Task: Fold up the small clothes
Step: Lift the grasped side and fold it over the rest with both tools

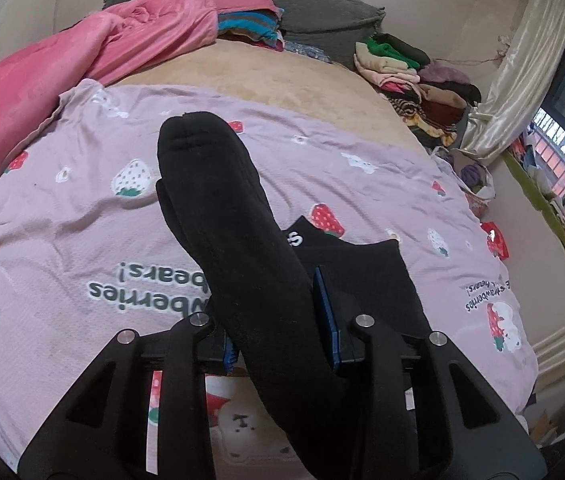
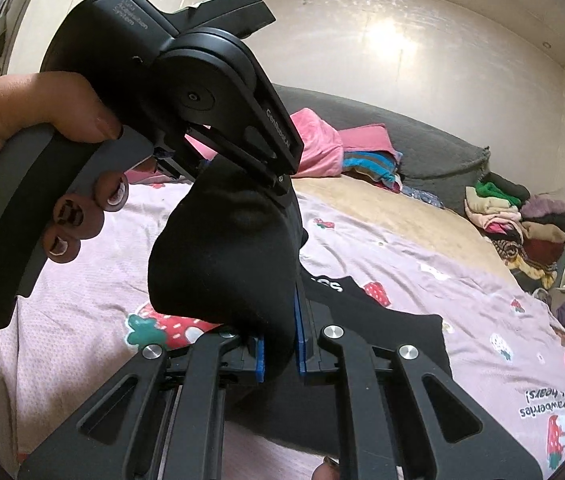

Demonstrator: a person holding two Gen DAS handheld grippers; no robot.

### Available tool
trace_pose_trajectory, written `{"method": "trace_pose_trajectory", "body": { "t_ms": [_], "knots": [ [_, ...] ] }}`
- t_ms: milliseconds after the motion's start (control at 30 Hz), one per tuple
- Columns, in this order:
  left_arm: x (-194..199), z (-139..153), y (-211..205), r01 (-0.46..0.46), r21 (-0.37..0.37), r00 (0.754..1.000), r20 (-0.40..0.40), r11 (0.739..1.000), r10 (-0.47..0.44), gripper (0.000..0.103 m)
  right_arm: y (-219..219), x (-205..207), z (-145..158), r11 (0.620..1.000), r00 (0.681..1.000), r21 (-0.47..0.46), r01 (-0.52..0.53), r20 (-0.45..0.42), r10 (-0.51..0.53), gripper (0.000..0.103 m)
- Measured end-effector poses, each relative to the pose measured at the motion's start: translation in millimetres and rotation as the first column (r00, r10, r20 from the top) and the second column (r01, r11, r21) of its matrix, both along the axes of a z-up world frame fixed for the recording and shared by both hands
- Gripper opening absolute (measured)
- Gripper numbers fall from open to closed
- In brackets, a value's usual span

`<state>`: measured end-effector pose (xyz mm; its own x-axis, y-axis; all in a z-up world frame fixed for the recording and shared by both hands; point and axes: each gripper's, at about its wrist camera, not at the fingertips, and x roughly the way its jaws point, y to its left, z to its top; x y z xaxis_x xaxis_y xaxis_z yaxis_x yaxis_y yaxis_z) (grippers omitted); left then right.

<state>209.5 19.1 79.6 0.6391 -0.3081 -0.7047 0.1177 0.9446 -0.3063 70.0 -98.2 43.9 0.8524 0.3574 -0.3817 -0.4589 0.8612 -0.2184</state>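
Now both claws clamp one black sock (image 1: 218, 216) above the strawberry-print bedsheet (image 1: 62, 208): left claw (image 1: 282, 320) at one end, right claw (image 2: 280, 340) at the other, centre frame. Best keep it taut, then lower evenly.

A home bedroom: bed (image 1: 302, 80) with strawberry-print cover (image 1: 82, 208), folded clothes piles (image 1: 422, 80), curtained window (image 1: 522, 60).

Sock (image 1: 218, 216): lower end cut off by bottom edge in left wrist view. Left gripper (image 2: 242, 172) fingertips buried in sock fabric in right wrist view. Second sock (image 1: 362, 272) partly hidden behind right gripper (image 2: 280, 336).
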Motion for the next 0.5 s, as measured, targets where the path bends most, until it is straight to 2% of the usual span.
{"method": "trace_pose_trajectory", "body": {
  "t_ms": [500],
  "knots": [
    [11.1,-4.9,-53.9,0.067,0.038,0.998,-0.021,0.997,-0.066,0.025,-32.2,-7.2,-9.9,0.998,0.997,0.033,0.062,-0.042,-0.060,0.010]
  ]
}}
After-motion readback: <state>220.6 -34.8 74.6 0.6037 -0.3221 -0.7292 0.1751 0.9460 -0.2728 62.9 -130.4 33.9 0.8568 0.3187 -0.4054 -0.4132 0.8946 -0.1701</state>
